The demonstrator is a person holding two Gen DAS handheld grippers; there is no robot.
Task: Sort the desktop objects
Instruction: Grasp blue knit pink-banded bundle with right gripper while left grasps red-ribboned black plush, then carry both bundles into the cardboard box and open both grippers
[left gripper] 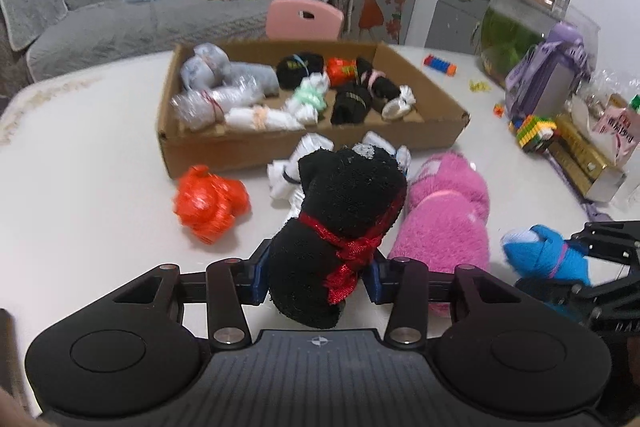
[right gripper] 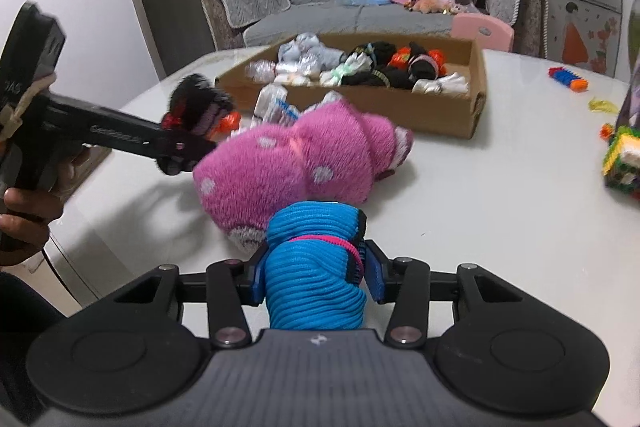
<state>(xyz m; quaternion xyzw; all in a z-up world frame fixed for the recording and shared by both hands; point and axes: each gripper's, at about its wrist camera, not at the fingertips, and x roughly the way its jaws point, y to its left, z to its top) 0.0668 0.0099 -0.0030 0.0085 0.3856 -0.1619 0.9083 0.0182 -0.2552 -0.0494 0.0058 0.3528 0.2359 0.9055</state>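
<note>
Both grippers loaded; sorting box ahead.

The left gripper (left gripper: 318, 277) is clamped on a black sock roll (left gripper: 340, 223) tied with red ribbon; the right gripper (right gripper: 316, 277) is clamped on a blue sock roll (right gripper: 314, 267) bound by a pink band. A pink fuzzy roll (right gripper: 296, 167) lies on the white table (right gripper: 480, 207) just beyond the right gripper. The cardboard box (left gripper: 280, 147), holding bundled rolls, sits further ahead of both. An orange bundle (left gripper: 210, 203) lies ahead-left of the left gripper.

left gripper (left gripper: 318, 277): black body, round caps | fingers (left gripper: 260, 277): blue | silver screws
</note>
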